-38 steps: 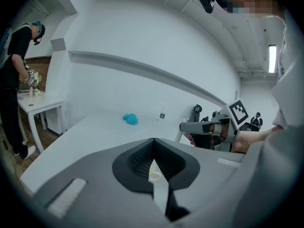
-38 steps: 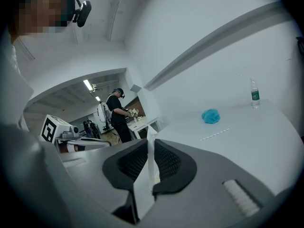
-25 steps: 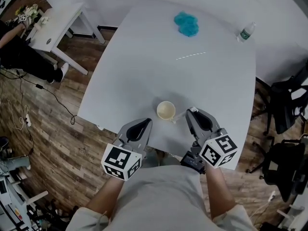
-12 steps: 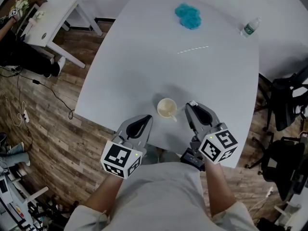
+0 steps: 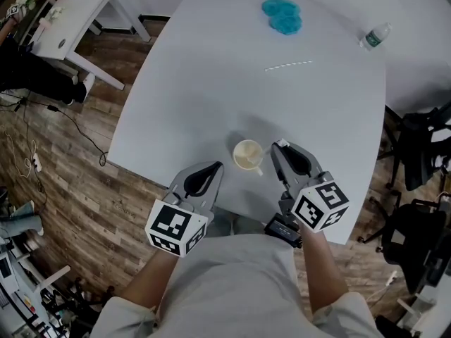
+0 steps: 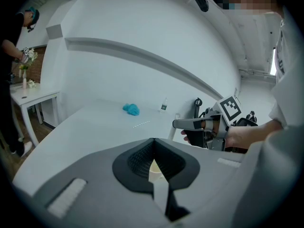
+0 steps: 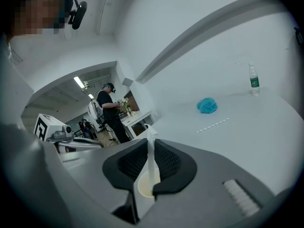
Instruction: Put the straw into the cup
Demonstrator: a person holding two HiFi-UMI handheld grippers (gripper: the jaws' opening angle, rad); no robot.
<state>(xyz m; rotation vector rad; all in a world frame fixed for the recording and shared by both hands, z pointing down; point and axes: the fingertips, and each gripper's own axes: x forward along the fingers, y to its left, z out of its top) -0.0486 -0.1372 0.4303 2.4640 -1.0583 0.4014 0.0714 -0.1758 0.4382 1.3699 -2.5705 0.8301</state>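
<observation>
Over the last second both grippers sink a little towards the near edge of the table [image 5: 211,83], and the right gripper [image 5: 281,148] edges in closer to the cup [image 5: 246,153]. Its grip does not change: the fingers [image 7: 172,163] are narrow and stay clamped on the straw [image 7: 151,151], which stands upright between them.

In the right gripper view the straw's lower end shows against the cup's pale opening [image 7: 144,188], so the end looks to be at or just over the rim. Whether it is already inside I cannot tell. In the head view the cup stands upright on the table, just left of the right gripper's tips.

The left gripper [image 5: 215,166] sits near the cup on its other side, apart from it, with its fingers together and nothing between them.

My reading is that the carry is nearly over and the insertion itself is at hand: line the straw over the opening, lower it, then let go. A light cup could tip if the straw catches the rim. A second straw [image 5: 289,65] lies well up the table.
</observation>
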